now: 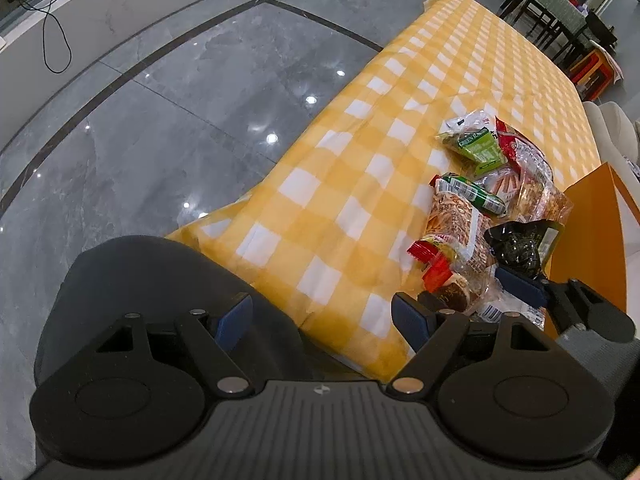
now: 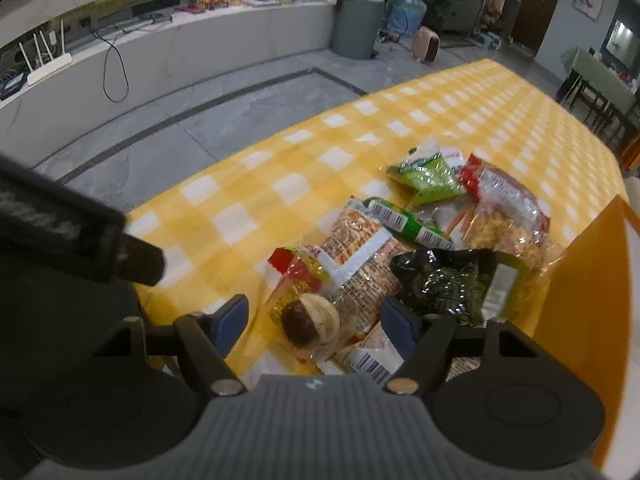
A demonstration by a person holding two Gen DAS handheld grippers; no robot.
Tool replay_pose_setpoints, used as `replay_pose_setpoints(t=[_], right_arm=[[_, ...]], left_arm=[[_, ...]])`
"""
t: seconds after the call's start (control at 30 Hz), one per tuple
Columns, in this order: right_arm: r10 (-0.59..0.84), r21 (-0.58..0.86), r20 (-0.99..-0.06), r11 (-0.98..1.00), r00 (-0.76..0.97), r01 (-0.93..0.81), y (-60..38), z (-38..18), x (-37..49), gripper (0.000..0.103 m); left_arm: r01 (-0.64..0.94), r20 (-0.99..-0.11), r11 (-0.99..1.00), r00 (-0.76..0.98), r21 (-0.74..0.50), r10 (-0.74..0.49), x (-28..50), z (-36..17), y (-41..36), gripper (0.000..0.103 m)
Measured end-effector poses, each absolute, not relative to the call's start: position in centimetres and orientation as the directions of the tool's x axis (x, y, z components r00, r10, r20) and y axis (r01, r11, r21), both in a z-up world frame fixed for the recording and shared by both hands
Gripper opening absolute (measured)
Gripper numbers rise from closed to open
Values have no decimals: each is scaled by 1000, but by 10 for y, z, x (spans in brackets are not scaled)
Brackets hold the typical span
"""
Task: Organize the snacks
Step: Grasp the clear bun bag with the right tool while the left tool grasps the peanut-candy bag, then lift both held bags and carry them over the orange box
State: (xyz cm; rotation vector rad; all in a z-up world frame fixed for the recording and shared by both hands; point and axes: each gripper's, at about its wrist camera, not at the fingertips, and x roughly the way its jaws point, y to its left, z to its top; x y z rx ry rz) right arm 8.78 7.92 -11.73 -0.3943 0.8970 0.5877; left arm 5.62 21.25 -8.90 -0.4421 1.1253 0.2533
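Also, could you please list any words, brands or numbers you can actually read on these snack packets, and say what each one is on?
"GREEN", then letters too blurred to finish: on the light green packet.
Barcode on the dark green packet: digits too small to read.
Print on the orange-brown packet: blurred, unreadable.
Black packet: label unreadable.

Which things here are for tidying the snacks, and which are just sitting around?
For the job:
- snack pile, including the bun packet and dark seaweed packet
- orange box
- right gripper, fingers open
- left gripper, fingers open

Just around:
- checked tablecloth
- grey bin
- white router
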Motion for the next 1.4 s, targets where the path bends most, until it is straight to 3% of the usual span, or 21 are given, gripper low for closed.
replay_pose_setpoints(t=[0.13,0.2,0.23,0.47,0.8,1.1,1.2,1.4], right_arm=[[311,-52,-834,777,456,-627,83,-129,98,70],[315,-54,-830,777,461,-628,85,-132,98,66],[311,-62,-829,774,465,-630,86,-134,97,58],[316,-80,-808,778,498,-623,80,-132,88,52],[460,173,-704,850,541,-497,29,-86,93,52],[505,309,-491,863,709,-400,-57,-14,90,52],[497,342,-443,863,746,-371,-84,-6,89,52],[460,409,-446,868,768,-282,-113,-10,98,52]], left_arm=[[-411,-910,887,413,-209,-23,58,-90,213,93],[-410,-911,889,411,-205,-21,58,-90,212,93],[-410,-912,890,410,-202,-19,59,-91,212,93],[-402,-914,899,405,-172,5,60,-91,206,93],[-358,-850,900,526,-249,-26,54,-72,200,92],[-9,-873,985,465,-172,-148,113,-62,144,90],[75,-887,995,451,-72,-98,146,-70,122,90],[141,-915,989,403,51,-10,181,-104,93,90]])
